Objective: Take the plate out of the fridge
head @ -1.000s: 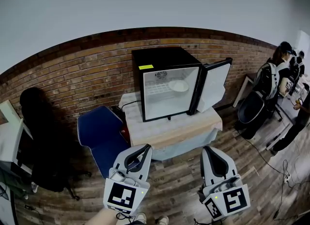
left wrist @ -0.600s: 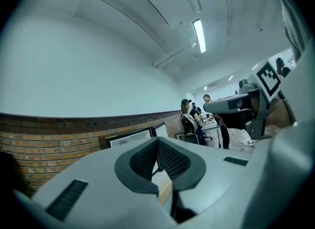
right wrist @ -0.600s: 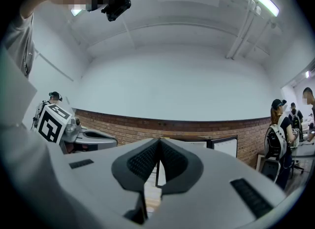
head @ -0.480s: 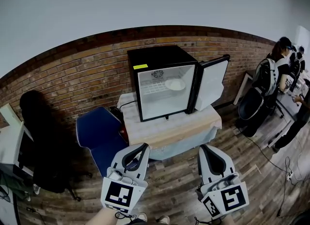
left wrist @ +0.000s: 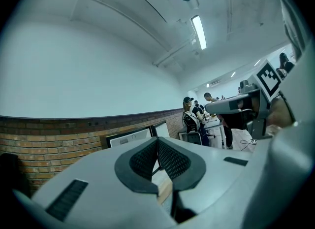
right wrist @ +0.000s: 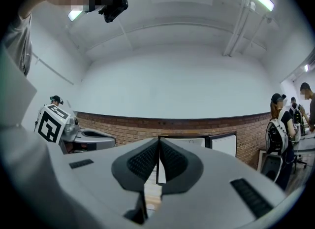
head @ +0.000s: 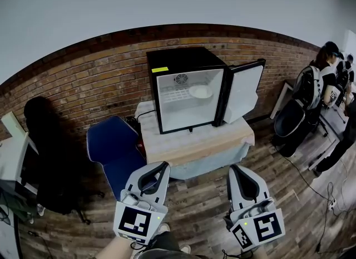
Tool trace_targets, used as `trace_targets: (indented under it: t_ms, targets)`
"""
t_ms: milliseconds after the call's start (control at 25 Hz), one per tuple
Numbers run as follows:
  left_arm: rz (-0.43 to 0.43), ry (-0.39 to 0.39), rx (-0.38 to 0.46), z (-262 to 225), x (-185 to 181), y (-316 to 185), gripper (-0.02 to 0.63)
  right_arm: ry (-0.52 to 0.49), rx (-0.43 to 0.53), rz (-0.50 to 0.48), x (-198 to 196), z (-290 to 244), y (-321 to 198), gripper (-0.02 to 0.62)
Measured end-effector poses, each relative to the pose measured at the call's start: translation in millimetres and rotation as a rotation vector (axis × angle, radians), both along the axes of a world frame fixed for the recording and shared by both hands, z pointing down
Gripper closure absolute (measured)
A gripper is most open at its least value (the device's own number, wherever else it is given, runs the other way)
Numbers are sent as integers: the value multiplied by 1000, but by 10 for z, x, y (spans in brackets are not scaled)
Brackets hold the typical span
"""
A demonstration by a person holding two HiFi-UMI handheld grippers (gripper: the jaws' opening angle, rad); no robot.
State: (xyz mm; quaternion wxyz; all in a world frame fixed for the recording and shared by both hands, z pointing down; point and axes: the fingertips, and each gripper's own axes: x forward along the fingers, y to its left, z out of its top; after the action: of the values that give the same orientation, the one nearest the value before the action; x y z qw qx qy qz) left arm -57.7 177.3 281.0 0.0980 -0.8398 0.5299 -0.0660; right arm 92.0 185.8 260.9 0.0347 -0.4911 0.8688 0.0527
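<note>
**Item: plate** (head: 201, 91). White and shallow. It lies on the upper wire shelf inside the fridge (head: 178, 60), toward the right side. The fridge door (head: 245, 89) is swung wide to the right. The fridge stands on a cloth-covered tabletop (head: 194, 143) against the brick wall.

**Handling, as I judge it:** probably ceramic, so stiff, smooth, moderately heavy and breakable if knocked or dropped. The glaze is likely slippery. The near rim is the best hold, with one jaw over and one under, lifting it clear of the shelf wires before drawing it out level.

**My left claw** (head: 162, 166): jaws together, nothing between them. It is held low in front of me and points toward the tabletop.

**My right claw** (head: 236, 170): jaws pressed together, also empty. It is level with the left one and aimed the same way.

**Relation:** the plate is well apart from both claws, ahead of them and higher, beyond the tabletop's front edge. It sits between their two lines of aim, nearer the right one's. Either claw must open before it reaches in.
</note>
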Motion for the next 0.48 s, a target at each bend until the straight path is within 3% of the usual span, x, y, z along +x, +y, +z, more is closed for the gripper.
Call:
trace_targets:
  t_ms: [480]
  targets:
    - [17, -8, -4, 78, 39, -333, 588, 2, 12, 27, 6, 66, -297, 566]
